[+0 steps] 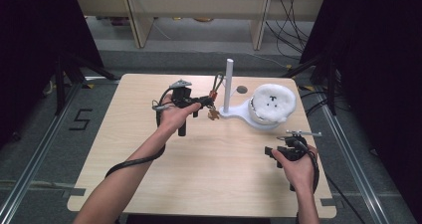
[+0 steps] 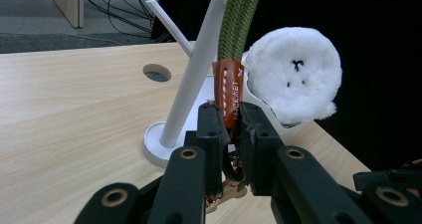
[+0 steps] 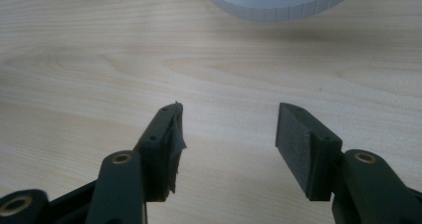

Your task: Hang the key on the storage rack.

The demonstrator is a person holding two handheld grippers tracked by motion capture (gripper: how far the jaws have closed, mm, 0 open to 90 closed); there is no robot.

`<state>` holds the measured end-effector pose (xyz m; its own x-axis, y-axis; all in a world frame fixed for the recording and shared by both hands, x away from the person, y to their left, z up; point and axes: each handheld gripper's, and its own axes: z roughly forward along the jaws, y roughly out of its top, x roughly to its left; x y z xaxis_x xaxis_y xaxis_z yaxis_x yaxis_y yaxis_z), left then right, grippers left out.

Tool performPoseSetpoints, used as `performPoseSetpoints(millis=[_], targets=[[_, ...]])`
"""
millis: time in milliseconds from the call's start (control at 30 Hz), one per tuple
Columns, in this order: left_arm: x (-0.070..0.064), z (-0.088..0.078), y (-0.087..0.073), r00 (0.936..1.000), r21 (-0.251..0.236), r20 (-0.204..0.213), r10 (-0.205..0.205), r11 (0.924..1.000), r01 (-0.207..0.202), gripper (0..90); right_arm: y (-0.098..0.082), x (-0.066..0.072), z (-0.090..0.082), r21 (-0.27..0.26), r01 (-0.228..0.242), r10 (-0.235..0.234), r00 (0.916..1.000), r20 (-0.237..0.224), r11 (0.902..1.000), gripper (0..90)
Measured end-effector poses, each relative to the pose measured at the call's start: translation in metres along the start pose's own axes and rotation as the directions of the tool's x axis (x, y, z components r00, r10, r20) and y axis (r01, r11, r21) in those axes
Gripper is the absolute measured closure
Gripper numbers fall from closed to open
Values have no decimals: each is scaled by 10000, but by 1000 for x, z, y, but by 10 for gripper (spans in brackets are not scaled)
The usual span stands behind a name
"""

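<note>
My left gripper [image 1: 206,102] [image 2: 230,119] is shut on the orange leather tag [image 2: 229,92] of a keychain. Its green rope loop [image 1: 217,82] [image 2: 239,20] rises beside the white post [image 1: 229,84] [image 2: 196,69] of a stand, and a brown charm [image 1: 213,114] [image 2: 224,194] dangles below the jaws. Whether the loop touches the post I cannot tell. A white plush [image 1: 272,103] [image 2: 293,74] sits on the stand's round base [image 1: 239,115] [image 3: 283,2]. My right gripper [image 1: 281,152] [image 3: 229,134] stands open over bare table wood near the front right, nothing between its fingers.
A round hole [image 1: 242,90] [image 2: 157,72] is cut in the wooden table [image 1: 199,174] behind the stand. Dark curtains flank the table, and cables and shelving lie beyond its far edge.
</note>
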<state>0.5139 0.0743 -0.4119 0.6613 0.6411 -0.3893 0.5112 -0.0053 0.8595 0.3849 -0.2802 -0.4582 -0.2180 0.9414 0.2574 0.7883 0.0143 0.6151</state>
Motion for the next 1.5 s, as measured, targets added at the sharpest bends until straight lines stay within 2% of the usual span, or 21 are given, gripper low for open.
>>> performPoseSetpoints(millis=[67, 167, 200, 233, 400, 467, 533, 600, 633, 733, 767, 867, 1000, 1033, 1067, 1333, 1367, 1400, 1433, 1467, 1500], targets=[[3, 2, 1, 9999, -88, 133, 87, 9999, -86, 798, 0, 0, 0, 13, -45, 45, 10000, -37, 10000, 452], [1, 2, 0, 9992, -17, 50, -397, 9992, 397, 797, 0, 2, 0, 84, -158, 157, 9999, 41, 9998, 451], [1, 2, 0, 9990, 33, 26, -445, 9990, 445, 797, -1, 5, 0, 135, -605, 605, 9982, 7, 9981, 451], [2, 3, 0, 9990, -22, 136, -434, 9991, 435, 797, -1, 5, 0, 148, -568, 568, 9984, 6, 9983, 451], [3, 3, 0, 9973, -40, 111, -720, 9974, 721, 796, -1, 5, 1, -16, -469, 468, 9988, -136, 9989, 451], [3, 4, -1, 9965, -6, 51, -837, 9965, 837, 796, -2, 4, 1, 14, -433, 433, 9991, 25, 9991, 451], [4, 5, -1, 9956, -59, 144, -928, 9957, 929, 796, -2, 5, 0, 189, -501, 500, 9987, 44, 9986, 452], [3, 6, 0, 9952, 19, 63, -975, 9952, 975, 796, -2, 4, 0, 184, -504, 504, 9987, 21, 9986, 452], [3, 6, 0, 9947, -8, 94, -1022, 9948, 1022, 796, -1, 6, 1, 151, -682, 681, 9977, 74, 9976, 451], [5, 6, 0, 9921, -19, 182, -1242, 9922, 1243, 796, -2, 5, 2, 146, -710, 710, 9975, 52, 9974, 451], [6, 5, 0, 9918, 16, 172, -1269, 9919, 1269, 796, -2, 3, 2, 126, -494, 493, 9988, 79, 9987, 452], [6, 4, 1, 9892, -22, 273, -1440, 9896, 1441, 796, -3, 2, 2, 13, -314, 314, 9995, -68, 9995, 452], [7, 5, 1, 9876, 16, 280, -1546, 9880, 1547, 796, -3, 2, 2, 22, -335, 335, 9994, -96, 9994, 452], [7, 5, 1, 9865, 36, 314, -1604, 9870, 1604, 796, -3, 3, 1, 194, -547, 549, 9984, -108, 9983, 452], [7, 6, 1, 9872, 11, 355, -1554, 9878, 1554, 796, -3, 4, 1, 104, -684, 685, 9975, -142, 9976, 452], [6, 8, 2, 9879, 65, 223, -1536, 9881, 1535, 794, -3, 3, 0, 232, -676, 679, 9976, -121, 9974, 452], [6, 9, 2, 9881, 80, 206, -1523, 9883, 1522, 793, -4, 1, 2, 175, -314, 315, 9995, -50, 9994, 452], [6, 9, 2, 9880, 90, 204, -1528, 9882, 1527, 793, -4, 2, 1, 117, -501, 502, 9987, -81, 9987, 452], [6, 10, 2, 9877, 155, 169, -1553, 9878, 1550, 793, -4, 1, 2, 125, -411, 413, 9991, -94, 9991, 452], [6, 10, 2, 9876, 157, 145, -1562, 9876, 1560, 792, -4, 2, 2, 139, -555, 556, 9984, -67, 9984, 452], [6, 11, 2, 9874, 93, 174, -1573, 9875, 1572, 792, -4, 1, 3, 17, -401, 401, 9992, -91, 9992, 451]])
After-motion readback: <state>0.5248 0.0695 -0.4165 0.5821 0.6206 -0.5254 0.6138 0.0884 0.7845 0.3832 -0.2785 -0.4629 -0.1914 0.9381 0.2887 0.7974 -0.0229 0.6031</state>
